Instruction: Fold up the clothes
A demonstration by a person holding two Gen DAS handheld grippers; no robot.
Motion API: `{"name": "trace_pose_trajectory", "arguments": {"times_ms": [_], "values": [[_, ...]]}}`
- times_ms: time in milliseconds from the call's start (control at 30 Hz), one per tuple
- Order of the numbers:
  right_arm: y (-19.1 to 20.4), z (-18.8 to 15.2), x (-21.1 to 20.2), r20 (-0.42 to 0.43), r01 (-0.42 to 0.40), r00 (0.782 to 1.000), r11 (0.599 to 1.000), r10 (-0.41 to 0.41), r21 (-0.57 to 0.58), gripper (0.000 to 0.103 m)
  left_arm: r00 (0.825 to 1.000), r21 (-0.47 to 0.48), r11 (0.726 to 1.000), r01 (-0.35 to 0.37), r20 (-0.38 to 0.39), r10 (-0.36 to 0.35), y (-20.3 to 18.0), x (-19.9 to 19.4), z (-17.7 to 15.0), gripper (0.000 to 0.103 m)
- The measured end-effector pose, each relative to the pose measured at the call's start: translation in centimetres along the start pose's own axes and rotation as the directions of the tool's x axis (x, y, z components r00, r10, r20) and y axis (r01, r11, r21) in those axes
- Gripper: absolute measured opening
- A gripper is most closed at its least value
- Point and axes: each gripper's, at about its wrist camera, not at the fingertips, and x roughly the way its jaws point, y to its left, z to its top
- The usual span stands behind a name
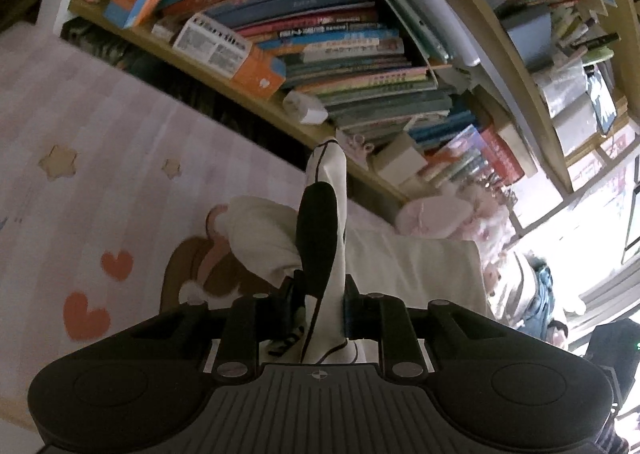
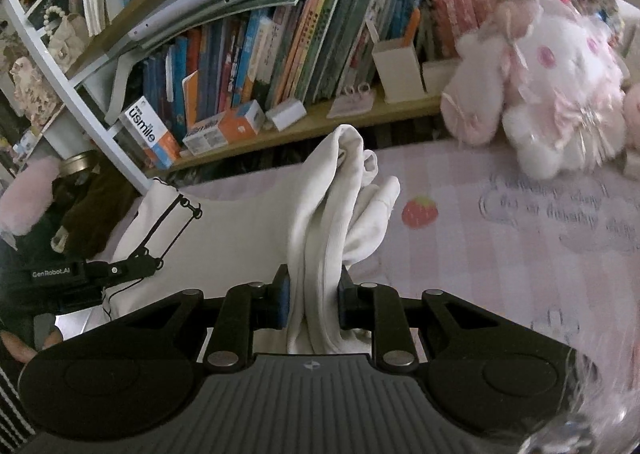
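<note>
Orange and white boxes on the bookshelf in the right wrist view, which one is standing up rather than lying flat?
The orange, white and blue box printed "usmile", leftmost by the white shelf frame, stands tilted on end. The other orange and white box lies flat beside it.

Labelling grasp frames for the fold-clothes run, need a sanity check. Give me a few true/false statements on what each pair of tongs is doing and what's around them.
1. The right tongs are clamped on a bunch of the white garment. True.
2. The left tongs are open with nothing between them. False: they are shut on a part of the same garment that carries black print.
3. The garment lies over a pink patterned bedsheet. True.
4. The pink and white plush toy is held in the right tongs. False: it sits on the sheet to the right, apart from the tongs.
5. The bookshelf behind the bed is bare. False: it is packed with books and boxes.
</note>
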Motion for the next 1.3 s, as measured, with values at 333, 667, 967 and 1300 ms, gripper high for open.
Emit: {"name": "trace_pose_trajectory", "arguments": {"times_ms": [333,667,967,1300], "values": [[-0.2,3.2,3.7,-0.001,0.004,1.000,0.999,-0.004,-0.034,0.020,1.000,0.010,1.000,-0.017,0.017,0.017,0.8,3.0,3.0,0.020],[-1.0,4.8,7.3,0.042,-0.003,0.999,0.999,0.005,-0.052,0.020,0.999,0.010,1.000,-0.021,0.034,0.021,1.7,5.4,5.4,0.020],[-2.0,5.2,9.5,0.048,-0.005,0.999,0.997,0.009,-0.071,0.020,0.999,0.037,0.999,-0.022,0.034,0.021,2.5,7.3,6.3,0.020],[-3.3,5.2,11.4,0.050,-0.009,0.999,0.997,0.012,-0.072,0.020,0.999,0.072,0.997,-0.020,0.045,0.017,3.1,8.7,6.8,0.021]]}}
